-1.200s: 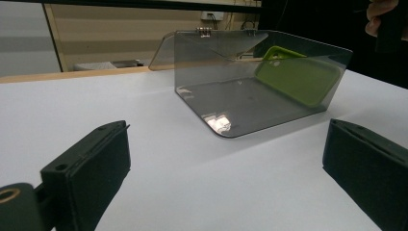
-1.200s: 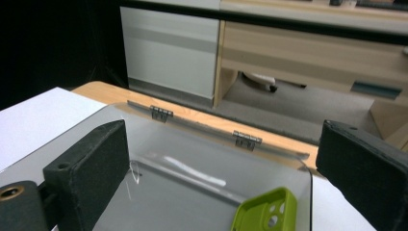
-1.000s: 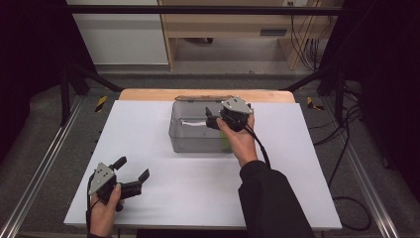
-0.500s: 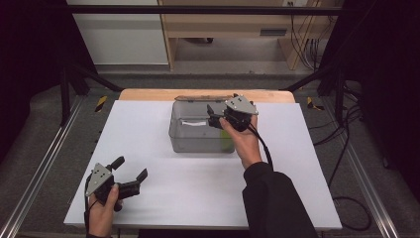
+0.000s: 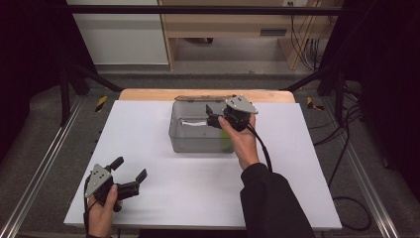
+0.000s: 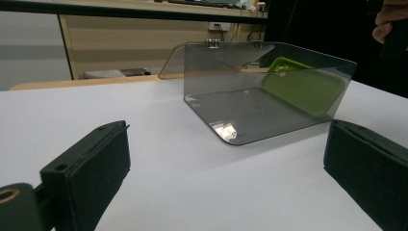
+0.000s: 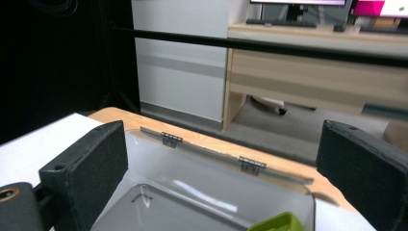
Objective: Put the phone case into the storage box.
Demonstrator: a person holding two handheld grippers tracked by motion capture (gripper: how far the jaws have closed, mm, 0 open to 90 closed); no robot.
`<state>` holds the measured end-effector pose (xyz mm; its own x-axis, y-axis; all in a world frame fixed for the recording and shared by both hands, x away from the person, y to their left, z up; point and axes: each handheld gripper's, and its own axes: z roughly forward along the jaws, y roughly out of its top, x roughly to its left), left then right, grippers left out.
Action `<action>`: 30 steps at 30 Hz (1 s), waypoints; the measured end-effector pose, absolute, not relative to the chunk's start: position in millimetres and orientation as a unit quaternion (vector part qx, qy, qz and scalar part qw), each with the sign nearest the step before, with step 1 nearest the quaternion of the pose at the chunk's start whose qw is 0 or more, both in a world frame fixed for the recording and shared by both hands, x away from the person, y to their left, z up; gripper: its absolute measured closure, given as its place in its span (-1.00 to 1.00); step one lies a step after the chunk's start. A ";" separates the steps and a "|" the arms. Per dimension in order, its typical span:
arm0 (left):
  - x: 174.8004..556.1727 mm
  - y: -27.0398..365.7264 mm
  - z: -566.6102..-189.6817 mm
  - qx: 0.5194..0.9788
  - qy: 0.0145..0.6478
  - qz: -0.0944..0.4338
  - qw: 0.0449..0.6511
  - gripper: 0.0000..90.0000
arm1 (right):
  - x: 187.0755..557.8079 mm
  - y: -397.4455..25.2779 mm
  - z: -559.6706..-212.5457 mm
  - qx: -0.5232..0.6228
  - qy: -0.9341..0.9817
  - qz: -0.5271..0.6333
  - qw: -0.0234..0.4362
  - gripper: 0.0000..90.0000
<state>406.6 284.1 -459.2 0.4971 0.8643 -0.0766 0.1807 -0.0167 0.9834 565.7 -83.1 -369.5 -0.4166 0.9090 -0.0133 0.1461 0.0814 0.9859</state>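
Right gripper (image 5: 214, 115) hovering over far-right part of clear smoky-grey plastic box (image 5: 198, 141), jaws spread wide, nothing between them. In right gripper view, box rim and two small metal hinges (image 7: 171, 139) sit just below and ahead of jaws; lid (image 5: 204, 97) folded back flat beyond hinges, onto wooden strip at table's far edge. Flat lime-green rounded-rectangle item, prob. a phone case (image 6: 303, 85), already inside box, leaning tilted against wall nearest right gripper; corner of it (image 7: 279, 222) pokes up just under right jaw. Not touching gripper as far as visible.

Left gripper (image 5: 130, 179) low over white tabletop (image 5: 148, 129), near person's side, well apart from box, jaws also wide, empty. Box ahead of it and slightly right, seen through near wall.

Judged progress: green item looks placed, so loading prob. done. Left to do, likely: bring lid fwd over hinges and shut box. Right gripper best placed for that, lid edge just beyond its jaws. Left gripper idle, could steady box if needed.
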 end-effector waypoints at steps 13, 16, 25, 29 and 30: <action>407.3 281.3 -459.1 0.655 0.393 0.295 0.573 -0.95 | 553.8 -96.7 -358.7 0.391 0.652 0.544 0.356 -0.91; 406.9 281.4 -459.3 0.655 0.394 0.296 0.573 -0.95 | 551.7 -101.1 -358.9 0.388 0.652 0.546 0.354 -0.91; 407.4 280.8 -459.3 0.655 0.391 0.294 0.575 -0.95 | 550.9 -106.6 -360.1 0.393 0.644 0.557 0.347 -0.91; 407.4 280.3 -459.5 0.656 0.391 0.294 0.575 -0.95 | 550.6 -104.7 -359.5 0.390 0.642 0.561 0.347 -0.91; 407.1 280.5 -459.3 0.656 0.391 0.294 0.575 -0.95 | 550.5 -104.8 -359.3 0.391 0.641 0.563 0.346 -0.90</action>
